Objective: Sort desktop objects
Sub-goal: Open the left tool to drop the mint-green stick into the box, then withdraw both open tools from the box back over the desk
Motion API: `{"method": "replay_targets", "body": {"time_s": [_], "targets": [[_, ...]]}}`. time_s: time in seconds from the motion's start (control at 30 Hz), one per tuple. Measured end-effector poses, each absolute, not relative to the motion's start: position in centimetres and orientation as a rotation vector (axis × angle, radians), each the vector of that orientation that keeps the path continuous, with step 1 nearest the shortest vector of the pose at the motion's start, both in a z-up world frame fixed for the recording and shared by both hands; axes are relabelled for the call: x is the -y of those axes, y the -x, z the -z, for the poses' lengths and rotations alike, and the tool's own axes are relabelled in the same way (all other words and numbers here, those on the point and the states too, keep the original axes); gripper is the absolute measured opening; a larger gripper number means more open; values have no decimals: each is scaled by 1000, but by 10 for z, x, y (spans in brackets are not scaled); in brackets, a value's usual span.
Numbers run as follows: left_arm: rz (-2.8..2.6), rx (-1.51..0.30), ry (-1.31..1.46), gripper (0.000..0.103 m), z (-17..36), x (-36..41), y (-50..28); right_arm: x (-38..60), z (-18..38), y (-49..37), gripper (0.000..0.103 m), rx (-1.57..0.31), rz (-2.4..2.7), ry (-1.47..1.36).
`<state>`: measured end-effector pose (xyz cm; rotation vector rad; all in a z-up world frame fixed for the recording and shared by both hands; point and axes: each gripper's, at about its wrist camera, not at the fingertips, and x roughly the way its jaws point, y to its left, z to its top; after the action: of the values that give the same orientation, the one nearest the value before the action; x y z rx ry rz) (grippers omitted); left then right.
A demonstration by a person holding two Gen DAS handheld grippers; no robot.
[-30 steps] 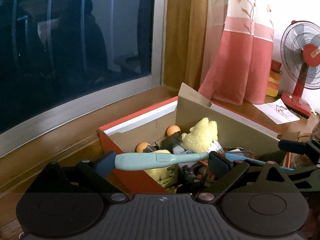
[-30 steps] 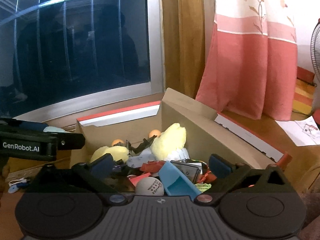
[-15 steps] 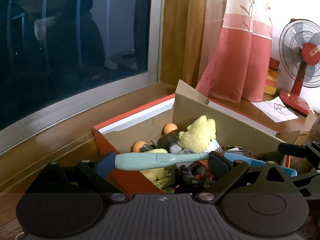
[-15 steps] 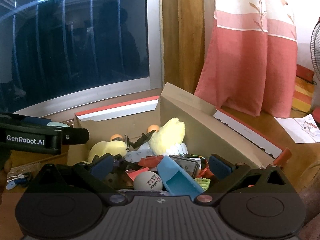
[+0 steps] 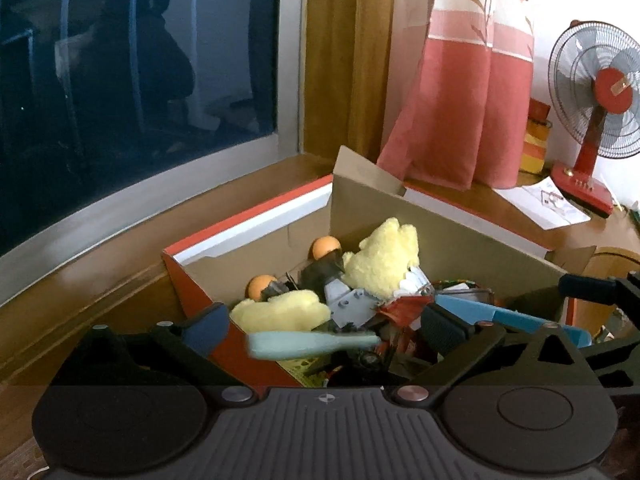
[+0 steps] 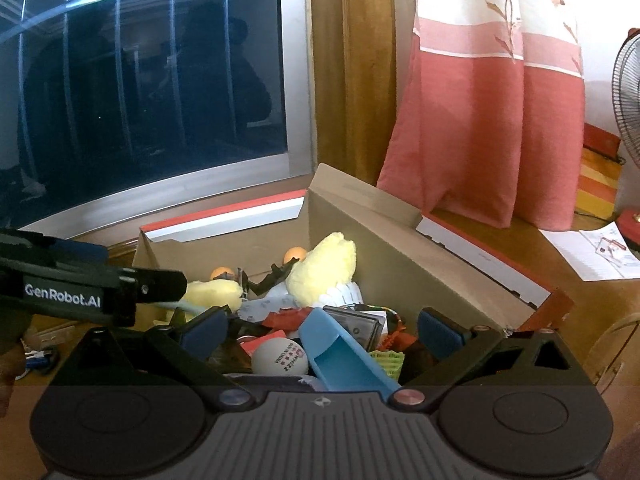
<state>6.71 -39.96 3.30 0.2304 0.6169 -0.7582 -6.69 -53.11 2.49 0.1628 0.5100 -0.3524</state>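
Observation:
An open cardboard box point(image 5: 248, 236) with red sides holds a heap of small objects: two yellow plush toys point(image 5: 384, 264), orange balls point(image 5: 326, 247), a blue scoop point(image 6: 340, 352) and a white ping-pong ball point(image 6: 280, 356). My left gripper point(image 5: 324, 326) hangs open over the box's near left corner. A pale teal handle-shaped tool point(image 5: 312, 344) shows blurred between and just below its pads, touching neither. My right gripper point(image 6: 320, 330) is open above the box's near side, over the scoop and ball, gripping nothing.
The box stands on a wooden sill point(image 5: 100, 288) under a dark window point(image 5: 120, 80). A red-and-white curtain point(image 5: 460, 120) hangs behind it. To the right stand a red table fan point(image 5: 604, 92) and a sheet of paper point(image 5: 544, 204). Small items lie left of the box point(image 6: 40, 356).
The teal tool was clamped lengthwise between my left pads; now it is free, lower and blurred over the box. Both grippers have moved slightly closer over the box.

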Motion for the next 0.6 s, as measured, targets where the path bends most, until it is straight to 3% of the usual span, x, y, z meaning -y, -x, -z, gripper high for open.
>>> {"method": "replay_targets", "body": {"time_s": [0.6], "targets": [[722,-606,-154,103,-35,375,-71,522,-28,66,102,-480,399,-126]]}}
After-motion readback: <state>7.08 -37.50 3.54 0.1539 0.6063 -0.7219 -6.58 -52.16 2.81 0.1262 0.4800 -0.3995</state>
